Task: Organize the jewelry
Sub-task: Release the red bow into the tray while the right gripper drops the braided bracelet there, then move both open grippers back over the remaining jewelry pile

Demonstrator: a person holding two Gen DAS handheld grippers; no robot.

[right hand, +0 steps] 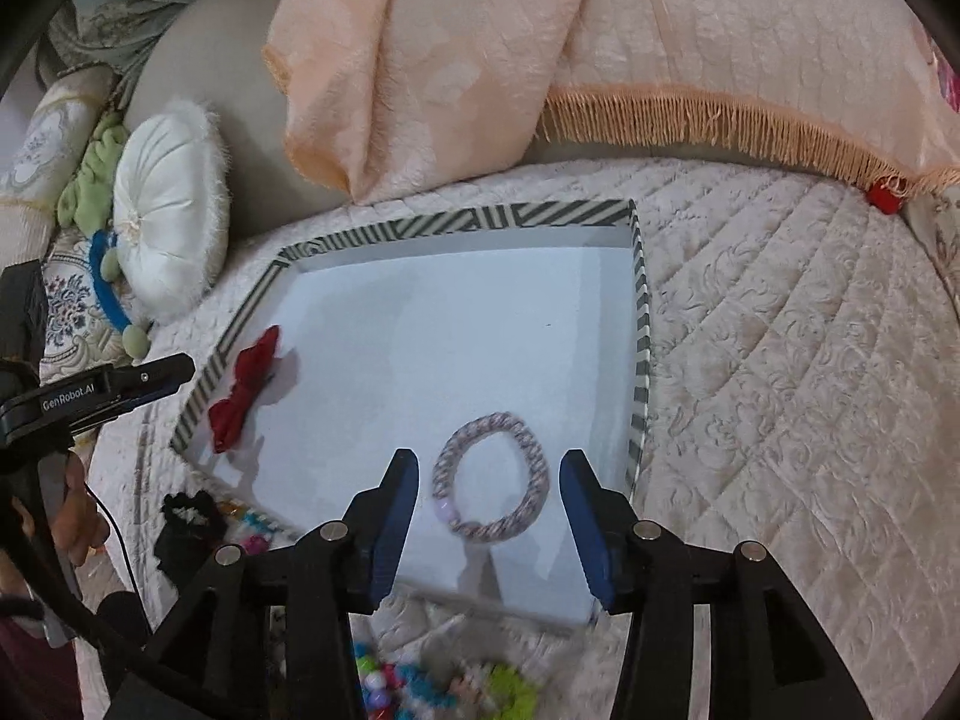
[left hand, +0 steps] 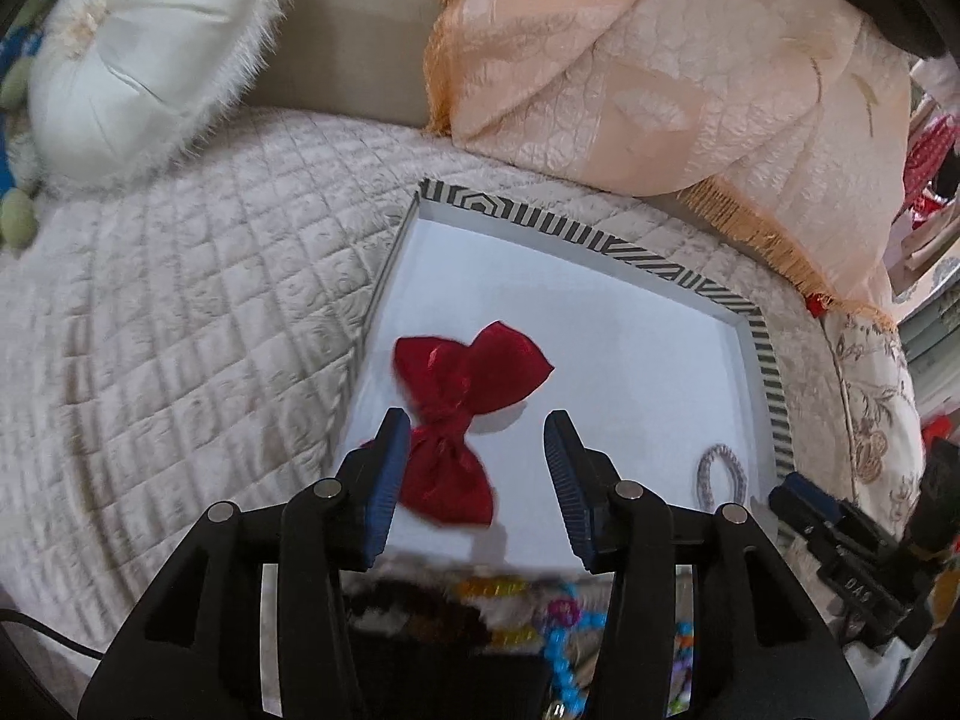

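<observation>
A shallow white box with a black-and-white striped rim lies on the quilted bed. A red fabric bow lies inside it at its left side. A silvery braided bracelet lies inside near the right front corner. My left gripper is open just above the bow, its left finger beside the knot. My right gripper is open, its fingers on either side of the bracelet and above it. Neither holds anything.
Colourful bead jewelry and a dark scrunchie lie on the quilt in front of the box. A white round cushion and a peach fringed blanket lie behind it.
</observation>
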